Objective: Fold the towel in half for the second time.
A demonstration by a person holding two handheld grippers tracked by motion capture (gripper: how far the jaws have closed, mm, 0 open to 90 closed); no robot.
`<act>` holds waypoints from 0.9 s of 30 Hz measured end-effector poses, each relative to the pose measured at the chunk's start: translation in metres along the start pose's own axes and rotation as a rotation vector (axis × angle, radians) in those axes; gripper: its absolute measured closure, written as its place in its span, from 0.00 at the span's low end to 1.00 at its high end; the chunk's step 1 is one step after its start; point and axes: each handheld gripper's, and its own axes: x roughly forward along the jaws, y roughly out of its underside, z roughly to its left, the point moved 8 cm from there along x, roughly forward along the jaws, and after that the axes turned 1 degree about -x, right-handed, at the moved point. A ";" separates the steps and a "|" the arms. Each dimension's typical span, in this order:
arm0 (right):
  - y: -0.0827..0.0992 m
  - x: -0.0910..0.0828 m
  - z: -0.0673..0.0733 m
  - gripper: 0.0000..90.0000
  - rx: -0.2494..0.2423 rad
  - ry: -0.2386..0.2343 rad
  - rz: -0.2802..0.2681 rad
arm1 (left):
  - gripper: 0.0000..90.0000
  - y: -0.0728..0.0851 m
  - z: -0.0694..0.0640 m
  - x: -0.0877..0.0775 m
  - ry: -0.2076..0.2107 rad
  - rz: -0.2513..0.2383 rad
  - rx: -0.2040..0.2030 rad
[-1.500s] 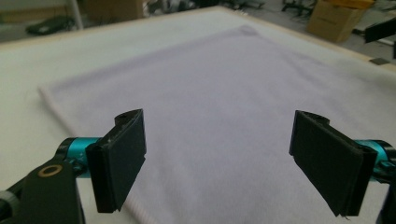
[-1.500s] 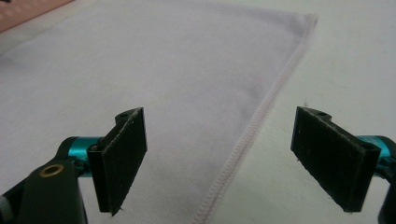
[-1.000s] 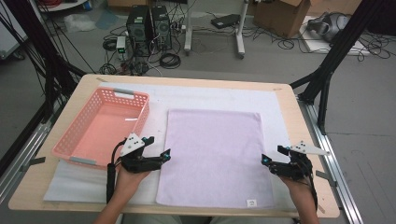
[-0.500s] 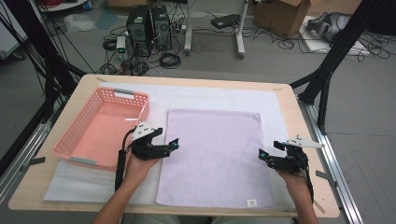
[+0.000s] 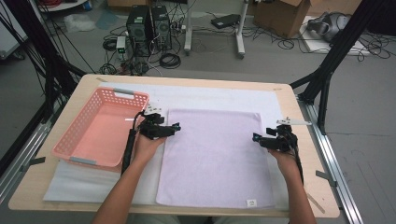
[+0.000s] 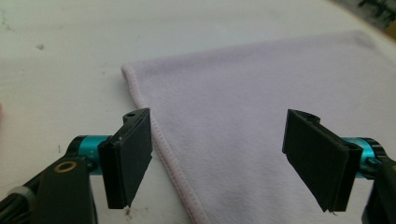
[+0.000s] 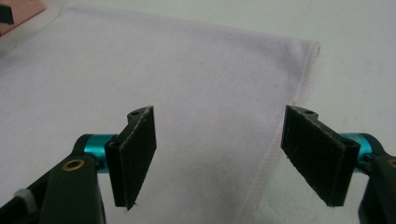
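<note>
lilac towel flat btwn left gripper & right gripper (both open, just been closing); pink basket beside.

Towel: soft matt lilac cloth with a stitched hem. Basket: pink perforated plastic. Tabletop: smooth pale wood; fingers: matt black.

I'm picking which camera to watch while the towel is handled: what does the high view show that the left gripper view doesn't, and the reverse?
High view alone: the pink basket left of the lavender towel, the right gripper at the towel's right edge, the left gripper at its left edge, both forearms, and a small tag at the towel's near right corner.

Left gripper view alone: the stitched hem running between that gripper's open jaws, which have just been closing a little, with nothing pinched.

Both: the towel lying flat on the white mat.
</note>
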 end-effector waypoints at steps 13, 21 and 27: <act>-0.008 0.040 -0.046 0.27 0.109 0.095 0.062 | 0.31 -0.013 0.033 0.038 -0.115 0.065 -0.098; -0.018 0.068 -0.042 0.23 0.040 0.114 0.122 | 0.41 -0.014 0.030 0.048 -0.194 0.103 0.067; -0.021 0.072 -0.038 0.56 -0.028 0.189 0.143 | 0.76 -0.015 0.024 0.049 -0.107 0.085 0.044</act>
